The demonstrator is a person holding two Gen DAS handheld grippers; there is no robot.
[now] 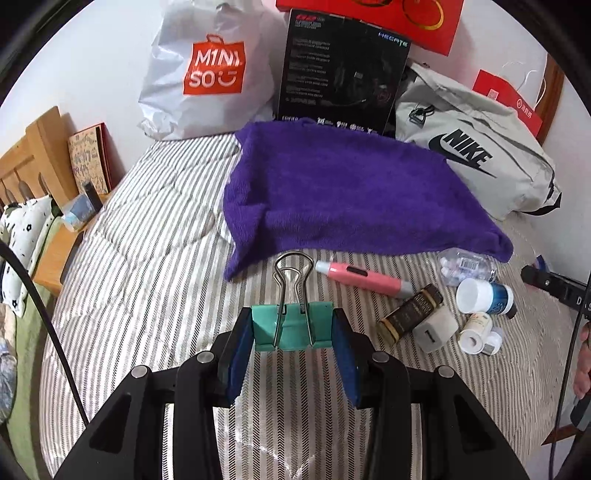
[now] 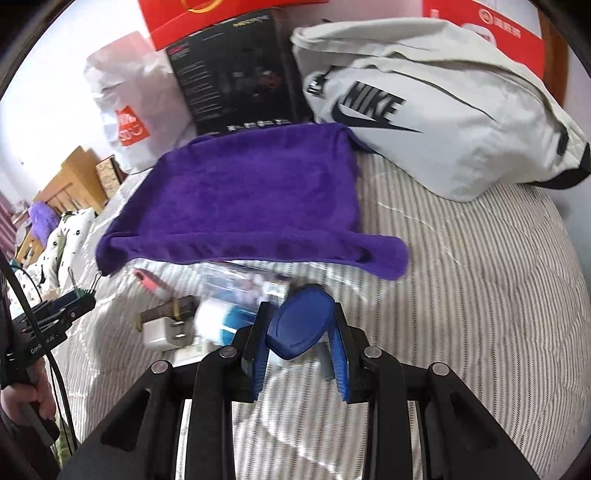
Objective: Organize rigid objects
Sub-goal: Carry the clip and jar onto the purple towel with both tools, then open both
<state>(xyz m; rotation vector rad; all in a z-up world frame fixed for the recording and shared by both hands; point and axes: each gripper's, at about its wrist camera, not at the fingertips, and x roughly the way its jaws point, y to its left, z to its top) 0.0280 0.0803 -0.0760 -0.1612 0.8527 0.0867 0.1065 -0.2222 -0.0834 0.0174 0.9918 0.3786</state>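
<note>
My left gripper (image 1: 292, 328) is shut on a teal binder clip (image 1: 291, 329), held above the striped bed with its wire handles pointing forward. A purple towel (image 1: 343, 192) lies spread ahead. To the right of the clip lie a pink pen-like tool (image 1: 364, 278), a dark gold-trimmed tube (image 1: 410, 314), a white charger plug (image 1: 436, 328), a white-and-blue jar (image 1: 484, 295) and a clear bottle (image 1: 463, 264). My right gripper (image 2: 300, 326) is shut on a blue oval object (image 2: 298, 324), just above the same pile. The purple towel (image 2: 251, 199) lies beyond it.
At the back stand a white Miniso bag (image 1: 210, 70), a black box (image 1: 343, 70), a grey Nike bag (image 1: 476, 147) and red boxes (image 1: 373, 18). A wooden headboard (image 1: 40, 155) and pillow (image 1: 26, 229) sit left. A hand (image 2: 26, 395) holds the left gripper handle.
</note>
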